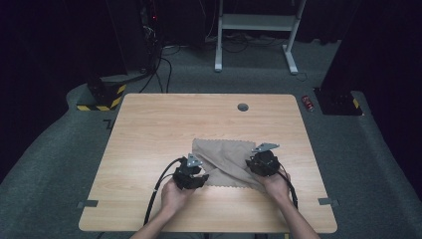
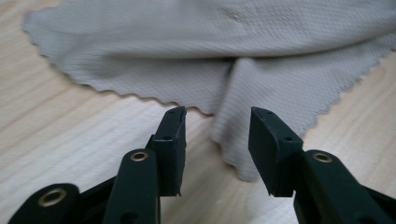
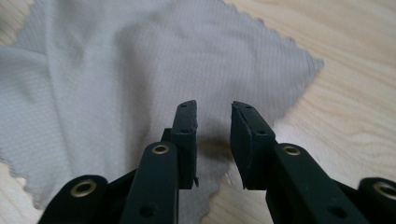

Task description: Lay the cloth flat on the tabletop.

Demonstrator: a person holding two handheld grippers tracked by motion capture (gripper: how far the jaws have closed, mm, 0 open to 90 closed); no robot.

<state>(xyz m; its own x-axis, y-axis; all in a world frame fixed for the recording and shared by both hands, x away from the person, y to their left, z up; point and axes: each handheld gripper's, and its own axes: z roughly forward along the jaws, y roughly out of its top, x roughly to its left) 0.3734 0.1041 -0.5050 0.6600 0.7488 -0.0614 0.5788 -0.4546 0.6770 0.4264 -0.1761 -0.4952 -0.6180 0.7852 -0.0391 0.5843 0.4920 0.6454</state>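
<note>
Both grippers sit low over the near half of the table, each held in one hand. Left gripper has its jaws spread apart, nothing between them — a folded corner of the cloth lies on the wood just past the tips. Right gripper is also released, its jaws a narrower gap apart, hovering over the cloth's near edge without pinching it. From above, the left gripper is at the cloth's near left corner and the right gripper at its right side. Tan, with zigzag-cut edges, the cloth lies rumpled — one diagonal fold across it — nearer the table's front edge, right of centre.
</note>
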